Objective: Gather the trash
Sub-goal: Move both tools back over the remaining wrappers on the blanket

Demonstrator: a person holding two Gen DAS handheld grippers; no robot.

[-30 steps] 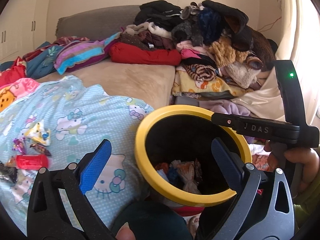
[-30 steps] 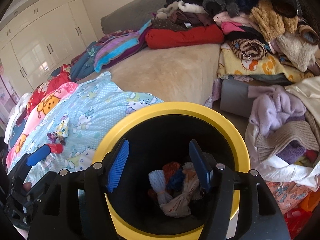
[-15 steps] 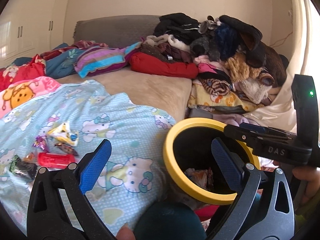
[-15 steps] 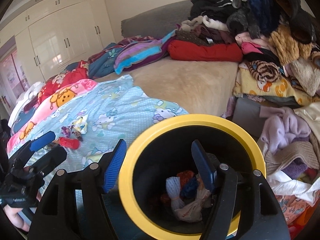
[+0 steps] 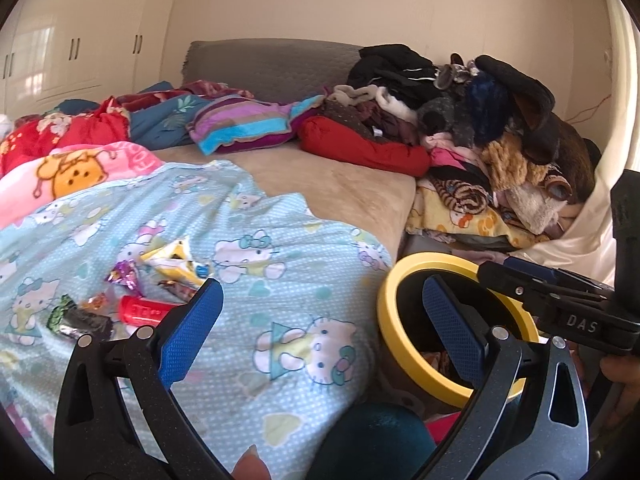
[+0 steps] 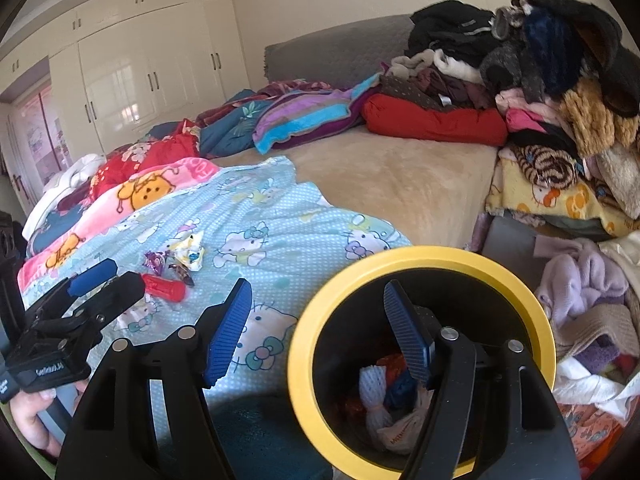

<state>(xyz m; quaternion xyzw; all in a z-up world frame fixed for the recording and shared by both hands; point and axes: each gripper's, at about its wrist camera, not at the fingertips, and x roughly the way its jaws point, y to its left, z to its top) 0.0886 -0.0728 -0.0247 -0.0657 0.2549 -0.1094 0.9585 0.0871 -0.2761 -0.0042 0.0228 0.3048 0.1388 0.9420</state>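
Observation:
Several wrappers lie on the light blue Hello Kitty blanket (image 5: 280,280): a red wrapper (image 5: 144,311), a yellow-white one (image 5: 176,260), a purple one (image 5: 126,278) and a dark one (image 5: 78,320). They also show in the right wrist view, with the red wrapper (image 6: 164,287) nearest. A black bin with a yellow rim (image 6: 420,256) holds trash (image 6: 384,400) beside the bed. My left gripper (image 5: 320,328) is open and empty, just right of the wrappers. My right gripper (image 6: 316,328) is open and empty, its right finger over the bin mouth.
A tall pile of clothes (image 5: 480,120) stands at the right of the bed. Folded blankets (image 5: 240,124) lie at the back, with a pink one (image 5: 72,172) at the left. White wardrobes (image 6: 152,72) line the far wall. More clothes (image 6: 580,300) lie right of the bin.
Both grippers have swung left, away from the bin and toward the wrappers. The bin has slid to the right in both views. Both grippers stay open and empty.

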